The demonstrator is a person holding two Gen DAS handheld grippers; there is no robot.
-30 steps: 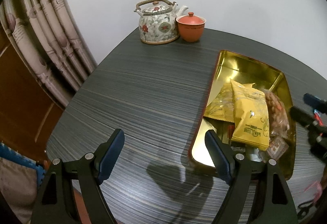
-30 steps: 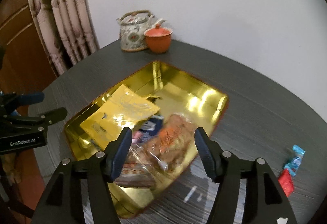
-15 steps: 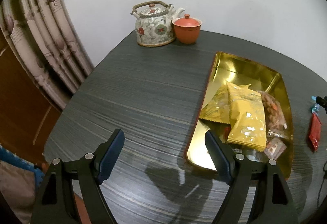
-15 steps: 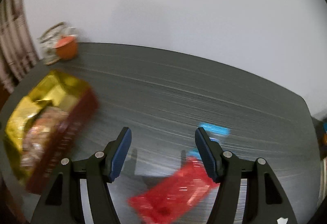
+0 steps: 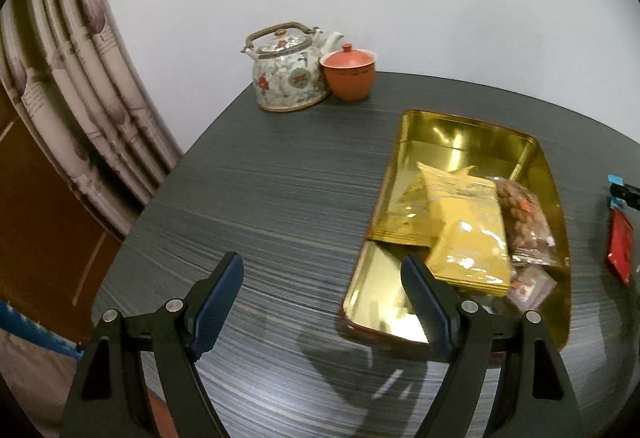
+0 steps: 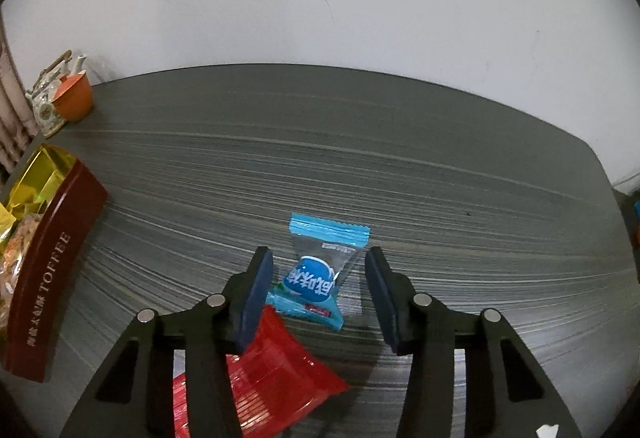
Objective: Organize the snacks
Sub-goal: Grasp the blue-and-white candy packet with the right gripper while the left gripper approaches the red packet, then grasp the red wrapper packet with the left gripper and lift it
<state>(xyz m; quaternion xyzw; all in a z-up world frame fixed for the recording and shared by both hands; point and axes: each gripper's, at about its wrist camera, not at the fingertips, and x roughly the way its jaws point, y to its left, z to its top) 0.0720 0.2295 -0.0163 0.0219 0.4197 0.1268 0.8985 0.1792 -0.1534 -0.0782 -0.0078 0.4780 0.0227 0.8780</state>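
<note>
A blue candy wrapper (image 6: 314,278) lies on the dark table between the fingers of my right gripper (image 6: 318,292). Its jaws are closing, and both pads still stand clear of the candy. A red snack packet (image 6: 260,382) lies just below the candy, partly under the left finger. In the left wrist view the gold tin tray (image 5: 452,134) holds yellow packets (image 5: 464,222), a clear bag of nuts (image 5: 524,222) and a small wrapped sweet. My left gripper (image 5: 322,300) hovers open over the table, its right finger above the tray's near corner. The red packet (image 5: 620,246) shows at the far right.
A floral teapot (image 5: 286,72) and an orange lidded cup (image 5: 349,72) stand at the table's far edge by the white wall. Curtains (image 5: 68,86) hang left of the table. The tin's maroon side (image 6: 52,266) reads TOFFEE in the right wrist view.
My right gripper swung from above the tin rightward to the loose sweets, came down over the blue candy and narrowed its jaws. The left gripper stayed where it was.
</note>
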